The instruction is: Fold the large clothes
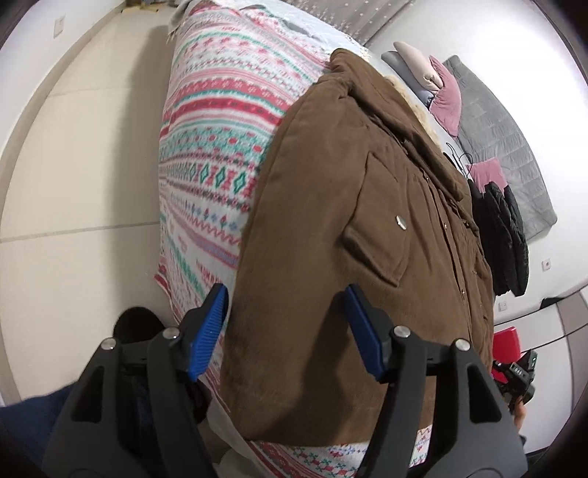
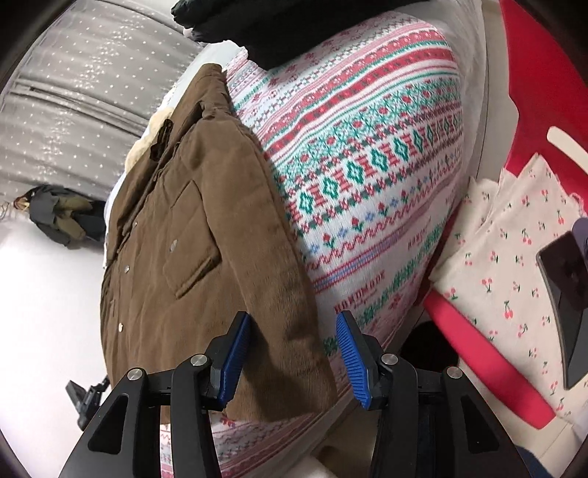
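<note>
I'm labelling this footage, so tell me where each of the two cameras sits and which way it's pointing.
Left wrist: on the left gripper, angled down over the brown coat's hem; own open blue fingers show.
Right wrist: on the right gripper, angled down at the coat's other edge; own open fingers show.
Shared: the coat and the patterned blanket.

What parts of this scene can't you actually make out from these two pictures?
- Brown coat: its near hem is covered by the left gripper in the left wrist view; the far collar is squeezed small.
- Whether the sleeves are folded under: hidden beneath the coat in both views.
- Black garment: cut off by the top edge in the right wrist view.
- Dark flat object on the cherry-print cloth: cut off at the right edge, unidentifiable.
</note>
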A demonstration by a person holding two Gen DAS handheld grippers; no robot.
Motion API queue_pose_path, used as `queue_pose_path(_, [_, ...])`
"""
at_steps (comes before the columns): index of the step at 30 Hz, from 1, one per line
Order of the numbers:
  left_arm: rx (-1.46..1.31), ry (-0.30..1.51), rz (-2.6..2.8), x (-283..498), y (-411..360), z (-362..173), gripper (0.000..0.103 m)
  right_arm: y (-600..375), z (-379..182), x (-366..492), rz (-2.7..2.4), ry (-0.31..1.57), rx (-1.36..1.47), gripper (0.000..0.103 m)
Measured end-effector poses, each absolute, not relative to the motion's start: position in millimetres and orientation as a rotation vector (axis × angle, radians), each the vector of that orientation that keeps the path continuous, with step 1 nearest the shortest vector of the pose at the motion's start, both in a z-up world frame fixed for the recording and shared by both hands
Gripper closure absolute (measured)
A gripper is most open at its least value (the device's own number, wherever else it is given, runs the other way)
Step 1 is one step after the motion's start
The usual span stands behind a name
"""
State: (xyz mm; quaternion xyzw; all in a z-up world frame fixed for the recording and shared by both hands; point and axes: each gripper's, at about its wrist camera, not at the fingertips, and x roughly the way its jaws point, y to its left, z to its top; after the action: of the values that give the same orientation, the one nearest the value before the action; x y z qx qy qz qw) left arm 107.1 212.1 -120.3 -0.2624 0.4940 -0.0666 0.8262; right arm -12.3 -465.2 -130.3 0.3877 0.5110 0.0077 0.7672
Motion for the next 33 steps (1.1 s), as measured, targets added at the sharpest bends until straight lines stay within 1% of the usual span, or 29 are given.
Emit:
queue_pose_path(9, [-0.607, 1.065, -0.166, 104, 208, -126, 0.035, -448, -135, -12, 0.031, 1.145, 0.808, 0.054])
queue_pose_path(11, [-0.580, 1.059, -0.167, 104, 204, -122, 0.036, -444, -133, -11, 0.037, 1.137, 0.792, 0.059])
queue_pose_path(12, [-0.564, 1.050, -0.171, 102, 202, -120, 0.040, -443, -131, -10, 0.045, 1.130, 0.786, 0.065])
queue_pose_path(13, [-0.552, 1.045, -0.172, 101, 200, -119, 0.043, -443, -131, -11, 0.050, 1.127, 0.782, 0.068])
queue_pose_path(16, [-0.532, 1.032, -0.169, 99, 197, -118, 0.049, -442, -130, -12, 0.053, 1.122, 0.777, 0.068])
queue_pose_path(17, [-0.527, 1.027, -0.167, 98, 196, -117, 0.052, -442, -131, -12, 0.053, 1.122, 0.780, 0.068])
queue_pose_path(19, [-0.520, 1.022, -0.166, 98, 195, -117, 0.059, -443, -133, -12, 0.052, 1.128, 0.795, 0.065])
queue_pose_path(21, [-0.499, 1.018, -0.168, 97, 193, -115, 0.061, -443, -135, -12, 0.047, 1.140, 0.804, 0.064])
queue_pose_path(23, [-0.495, 1.018, -0.169, 97, 193, -115, 0.061, -445, -137, -12, 0.044, 1.148, 0.820, 0.061])
queue_pose_path(30, [-0.498, 1.019, -0.170, 97, 188, -115, 0.061, -442, -140, -14, 0.047, 1.158, 0.820, 0.061])
queue_pose_path(32, [-0.473, 1.016, -0.171, 97, 187, -113, 0.068, -440, -138, -14, 0.048, 1.154, 0.804, 0.062])
queue_pose_path(33, [-0.457, 1.011, -0.166, 96, 186, -111, 0.076, -438, -136, -14, 0.054, 1.148, 0.787, 0.068])
